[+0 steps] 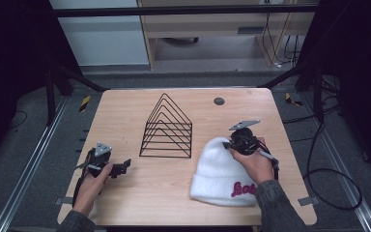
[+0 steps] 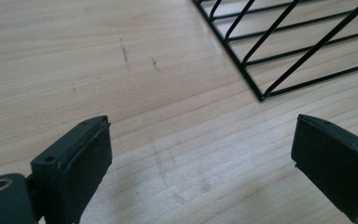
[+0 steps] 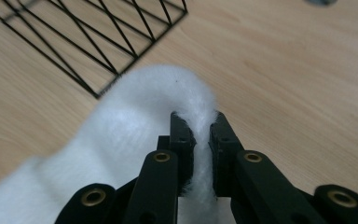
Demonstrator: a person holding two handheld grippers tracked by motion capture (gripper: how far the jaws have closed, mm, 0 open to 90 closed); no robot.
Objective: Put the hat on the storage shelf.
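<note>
A white knitted hat (image 1: 222, 174) with pink lettering lies on the wooden table (image 1: 125, 111) at the front right. My right gripper (image 1: 232, 144) is shut on the hat's top edge; the right gripper view shows the white fabric (image 3: 168, 93) pinched between the two black pads (image 3: 182, 135). A black wire rack (image 1: 166, 128) of nested triangles stands in the middle of the table. My left gripper (image 1: 125, 166) rests at the front left, pointing toward the rack, jaws wide open over bare wood. In the left gripper view the rack's corner (image 2: 261, 95) lies ahead to the right.
A small dark round disc (image 1: 219, 101) is set in the tabletop behind the rack. Cables (image 1: 328, 179) trail on the floor right of the table. Metal rails (image 1: 29, 159) run along both sides.
</note>
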